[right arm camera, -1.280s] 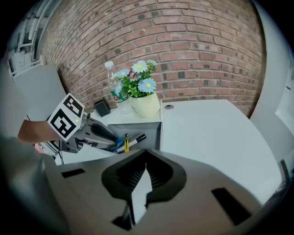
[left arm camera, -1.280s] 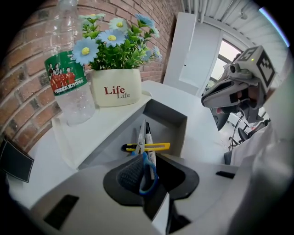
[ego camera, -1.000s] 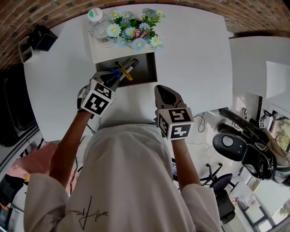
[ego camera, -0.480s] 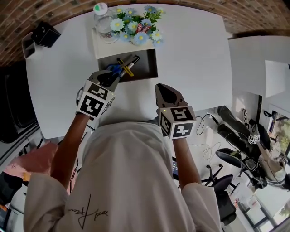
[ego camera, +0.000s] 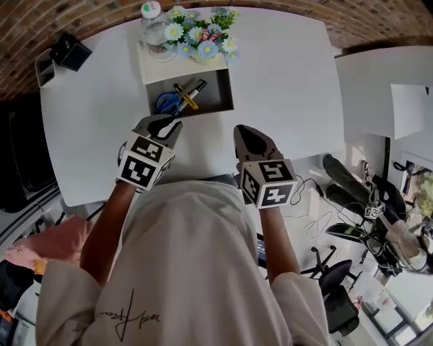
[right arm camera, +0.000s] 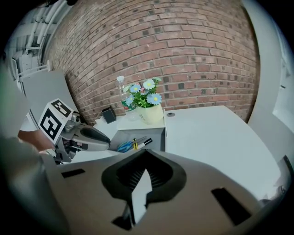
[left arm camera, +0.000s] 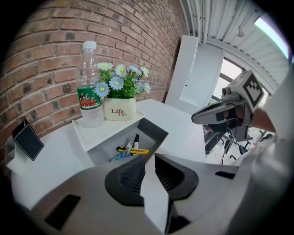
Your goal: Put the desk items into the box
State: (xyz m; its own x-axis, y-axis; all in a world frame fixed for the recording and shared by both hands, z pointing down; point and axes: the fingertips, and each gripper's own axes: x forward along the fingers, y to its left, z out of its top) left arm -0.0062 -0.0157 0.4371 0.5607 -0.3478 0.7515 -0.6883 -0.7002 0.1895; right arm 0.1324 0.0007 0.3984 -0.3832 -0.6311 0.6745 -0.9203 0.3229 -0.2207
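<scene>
White table [ego camera: 291,88] | left gripper [ego camera: 170,124] fingers slightly apart, empty | right gripper [ego camera: 245,130] fingers closed, empty | grey open box [ego camera: 215,101] just beyond, holding blue-handled scissors [ego camera: 166,103], yellow utility knife [ego camera: 185,96], black marker [ego camera: 197,86] | clear plastic bottle [ego camera: 154,20] behind

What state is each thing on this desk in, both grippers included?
box, open, holding scissors, a marker and a yellow cutter
bottle, upright, capped
flower pot, upright
left gripper, fingers slightly apart, empty
right gripper, fingers shut, empty
</scene>
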